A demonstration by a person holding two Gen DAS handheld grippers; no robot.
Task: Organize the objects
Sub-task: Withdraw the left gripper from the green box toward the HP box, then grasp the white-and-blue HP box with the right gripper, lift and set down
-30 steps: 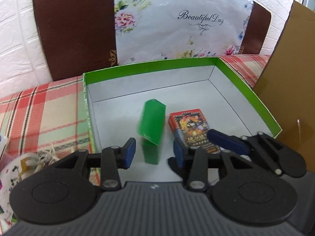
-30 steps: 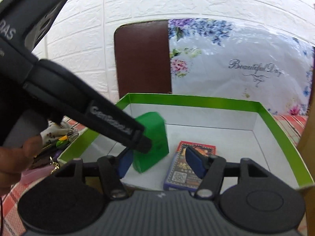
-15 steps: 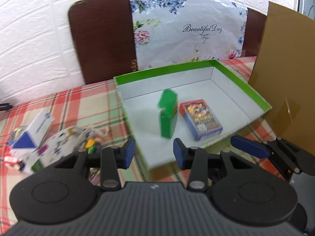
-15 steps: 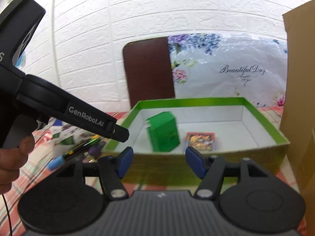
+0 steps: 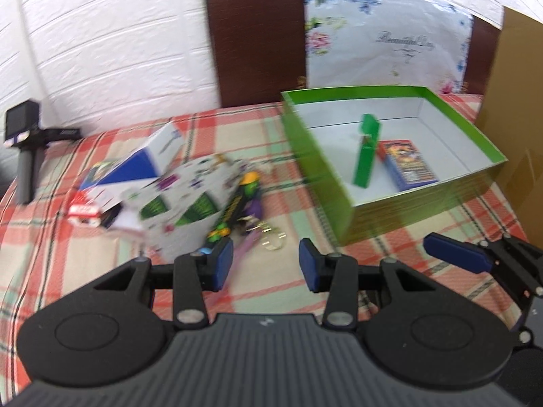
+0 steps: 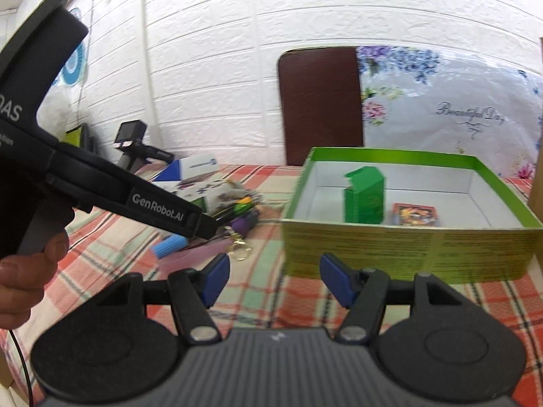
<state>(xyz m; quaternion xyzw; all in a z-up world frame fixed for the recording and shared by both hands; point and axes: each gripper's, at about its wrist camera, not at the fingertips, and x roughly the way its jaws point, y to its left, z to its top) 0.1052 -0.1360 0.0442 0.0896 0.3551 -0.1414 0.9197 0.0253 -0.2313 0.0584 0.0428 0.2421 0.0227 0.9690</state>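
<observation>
A green-rimmed open box (image 5: 315, 156) (image 6: 407, 247) stands on the plaid tablecloth. Inside it a small green carton (image 5: 364, 156) (image 6: 364, 200) stands upright beside a flat pack of cards (image 5: 407, 164) (image 6: 414, 213). My left gripper (image 5: 266, 264) is open and empty, above the cloth in front of a pile of loose items: a patterned white box (image 5: 180, 200), a blue-and-white box (image 5: 142, 162), pens and a key ring (image 5: 271, 240). My right gripper (image 6: 275, 279) is open and empty, in front of the green box's near wall.
A brown chair back with a floral cover (image 5: 373, 34) stands behind the table. A cardboard sheet (image 5: 516, 118) rises at the right. A small black camera on a grip (image 5: 23, 142) stands at the far left. A blue cap (image 6: 169, 246) lies by the pens.
Both grippers have pulled back out of the green box and swung left. The green carton and card pack stay inside the box. The pile of loose items has come into view.
</observation>
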